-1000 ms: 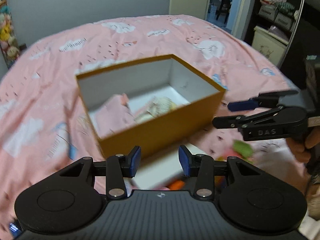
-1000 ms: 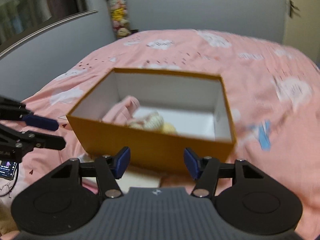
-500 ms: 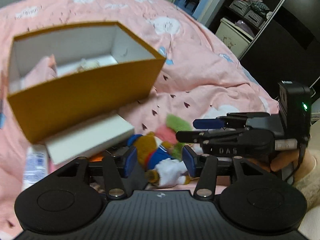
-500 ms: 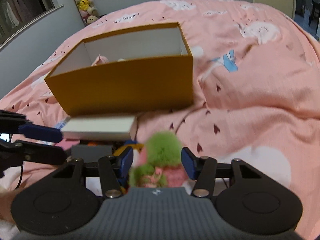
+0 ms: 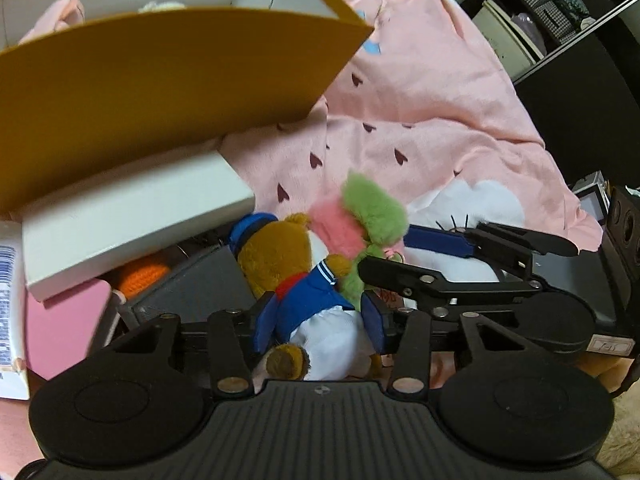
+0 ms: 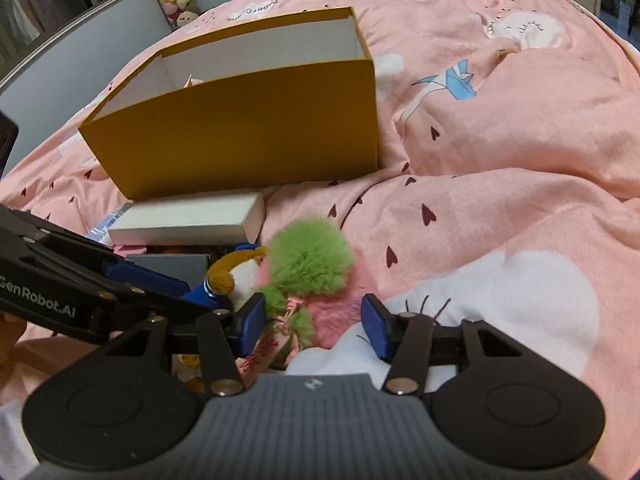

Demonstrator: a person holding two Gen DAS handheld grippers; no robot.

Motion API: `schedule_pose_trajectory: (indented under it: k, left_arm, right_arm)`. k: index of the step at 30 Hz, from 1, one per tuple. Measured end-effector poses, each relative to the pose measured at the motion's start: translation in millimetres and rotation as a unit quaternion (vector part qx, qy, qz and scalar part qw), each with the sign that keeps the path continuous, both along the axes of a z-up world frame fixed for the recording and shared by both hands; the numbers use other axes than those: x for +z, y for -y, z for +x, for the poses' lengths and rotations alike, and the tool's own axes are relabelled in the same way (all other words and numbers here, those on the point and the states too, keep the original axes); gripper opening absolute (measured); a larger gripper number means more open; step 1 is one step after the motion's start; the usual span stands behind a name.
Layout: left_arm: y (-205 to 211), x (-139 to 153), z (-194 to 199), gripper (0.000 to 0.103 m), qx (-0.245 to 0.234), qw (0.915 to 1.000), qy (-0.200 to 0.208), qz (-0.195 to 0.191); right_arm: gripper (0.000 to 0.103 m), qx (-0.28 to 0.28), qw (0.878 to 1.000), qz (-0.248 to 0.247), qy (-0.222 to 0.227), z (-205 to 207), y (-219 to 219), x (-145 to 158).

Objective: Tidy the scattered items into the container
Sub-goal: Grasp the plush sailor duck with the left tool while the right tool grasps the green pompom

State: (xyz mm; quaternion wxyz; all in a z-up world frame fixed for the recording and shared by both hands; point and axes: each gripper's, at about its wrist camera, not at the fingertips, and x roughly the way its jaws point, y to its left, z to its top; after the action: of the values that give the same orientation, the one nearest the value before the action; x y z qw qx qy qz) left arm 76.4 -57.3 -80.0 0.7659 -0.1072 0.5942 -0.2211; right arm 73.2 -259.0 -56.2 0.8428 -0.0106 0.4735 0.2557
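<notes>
An open yellow box (image 5: pixel 160 80) (image 6: pixel 248 136) sits on the pink bed and holds a pink item (image 5: pixel 56 16). In front of it lies a heap of items. My left gripper (image 5: pixel 320 328) is open, its jaws on either side of a brown plush bear in a blue sailor suit (image 5: pixel 296 280) (image 6: pixel 232 272). My right gripper (image 6: pixel 314 324) (image 5: pixel 384 252) is open, its jaws around a pink and green fluffy toy (image 6: pixel 308 268) (image 5: pixel 360 216).
A white flat box (image 5: pixel 128 216) (image 6: pixel 188 224), a grey box (image 5: pixel 200 284) (image 6: pixel 172 264), an orange knitted item (image 5: pixel 140 272), a pink item (image 5: pixel 64 324) and a white tube (image 5: pixel 8 280) lie in the heap. Dark shelves (image 5: pixel 560 8) stand beyond the bed.
Both grippers have dropped from facing the box down to the heap. The left one has closed in around the bear, the right one around the fluffy toy.
</notes>
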Motion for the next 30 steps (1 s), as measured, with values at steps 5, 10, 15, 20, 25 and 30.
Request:
schedule_pose_trajectory:
  k: [5,10,15,20,25,30]
  left_arm:
    - [2,-9,3,0.054,-0.008,0.9997,-0.020,0.012]
    - [1,-20,6,0.051,-0.005,0.9992,-0.032,0.022]
    - [5,-23,9,0.049,-0.014,0.9989,-0.024,0.038]
    - [7,-22,4,0.046,-0.024,0.9990,-0.007,0.037]
    - [1,-17,-3,0.042,-0.014,0.9996,0.011,0.021]
    - [-4,-9,-12,0.040,-0.006,0.9994,0.034,0.010]
  right_arm:
    - [0.056,0.037,0.999,-0.025,0.005,3,-12,-9]
    - [0.058,0.067,0.996,-0.054,0.011,8,-23,-23]
    - [0.059,0.080,0.996,-0.046,0.001,17,-21,-35]
    - [0.047,0.083,0.995,-0.055,0.010,11,-22,-33]
    - [0.042,0.079,0.995,-0.049,0.018,8,-18,-25]
    - [0.023,0.069,0.997,-0.031,0.022,8,-7,-12]
